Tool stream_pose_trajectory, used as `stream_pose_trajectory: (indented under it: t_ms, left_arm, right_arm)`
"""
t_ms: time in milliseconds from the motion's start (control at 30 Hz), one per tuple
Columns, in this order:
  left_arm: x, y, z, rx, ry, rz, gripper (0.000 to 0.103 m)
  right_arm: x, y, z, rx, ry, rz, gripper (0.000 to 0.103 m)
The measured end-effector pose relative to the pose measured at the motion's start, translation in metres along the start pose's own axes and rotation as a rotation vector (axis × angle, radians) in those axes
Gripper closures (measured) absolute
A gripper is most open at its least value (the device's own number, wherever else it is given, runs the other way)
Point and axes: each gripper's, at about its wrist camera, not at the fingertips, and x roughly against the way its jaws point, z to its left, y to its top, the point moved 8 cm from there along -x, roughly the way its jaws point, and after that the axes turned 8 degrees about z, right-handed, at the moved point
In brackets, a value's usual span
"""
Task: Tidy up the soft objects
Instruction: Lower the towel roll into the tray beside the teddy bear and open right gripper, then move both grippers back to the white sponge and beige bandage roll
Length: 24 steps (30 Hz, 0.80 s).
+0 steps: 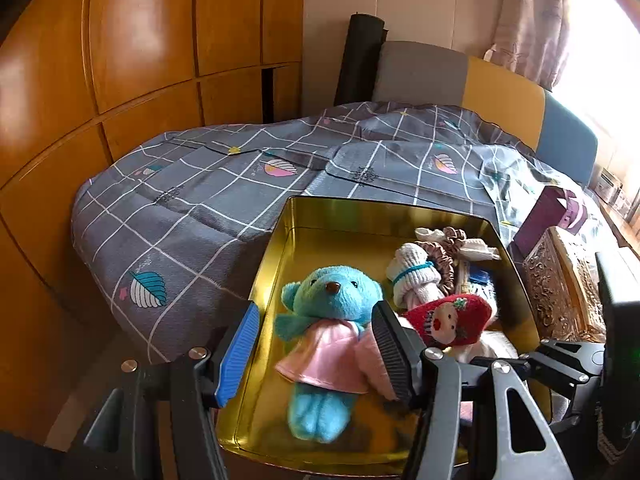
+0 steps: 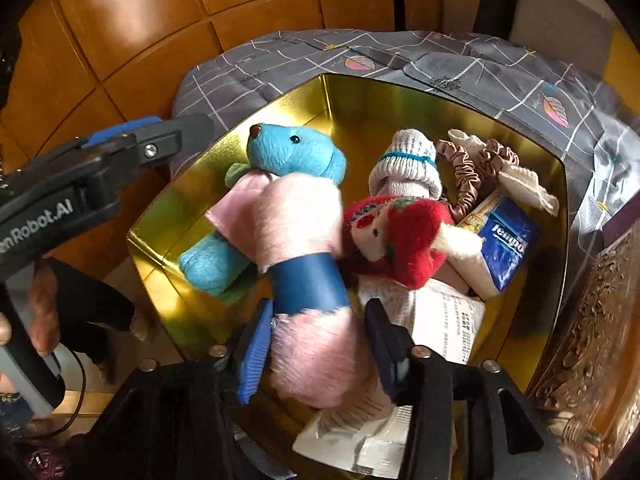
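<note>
I have both grippers over the gold tin box (image 1: 280,240), which sits on a bed against a grey grid-patterned quilt (image 1: 192,200). My left gripper (image 1: 316,352) hangs spread wide above the near left part of the box, nothing between its jaws but the view down onto the blue teddy bear (image 1: 332,300) in its pink dress, which lies on its back on the box floor. My right gripper (image 2: 316,344) points steeply down into the box with a pink fluffy roll (image 2: 308,308), banded in blue, between its jaws. From the right wrist view the pads look slightly off the fur on both sides, so I read the grip as released; the roll's far end rests across the teddy's body.

To the right of the teddy lies a red knitted doll hat (image 2: 400,236). Beyond it sit a rolled white sock (image 2: 408,164) with a teal stripe, a brown satin scrunchie (image 2: 464,176) and a blue Tempo tissue pack (image 2: 508,240). A white printed packet (image 2: 448,320) lies near the right wall. An ornate gold box (image 2: 592,320) stands just right of the tin.
</note>
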Motion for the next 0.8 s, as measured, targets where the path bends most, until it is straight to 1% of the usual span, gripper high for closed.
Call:
stream_pose_trajectory:
  t_ms: [33,100,233,600,700,800]
  left_arm:
    - [0.001,0.0,-0.002,-0.003,-0.002,-0.001,0.044]
    - [0.001,-0.001,-0.005,-0.011,-0.006,-0.001,0.044]
    - [0.004,-0.002,-0.011,-0.025,-0.017,-0.004,0.044]
    - [0.011,-0.005,-0.031,-0.067,-0.053,-0.01,0.044]
    - [0.014,-0.005,-0.038,-0.084,-0.061,-0.015,0.044]
    - [0.016,-0.005,-0.045,-0.099,-0.07,-0.015,0.044]
  right_arm:
    - [0.002,0.001,0.001,-0.008,0.006,-0.007,0.034]
    - [0.007,0.0,0.0,-0.018,0.002,-0.026,0.031]
    - [0.015,-0.002,-0.001,-0.021,-0.024,-0.049,0.031]
    - [0.053,-0.008,-0.011,-0.014,-0.149,-0.148,0.031]
    - [0.068,-0.008,-0.017,-0.01,-0.226,-0.198,0.031]
    - [0.089,-0.006,-0.02,-0.008,-0.266,-0.267,0.031]
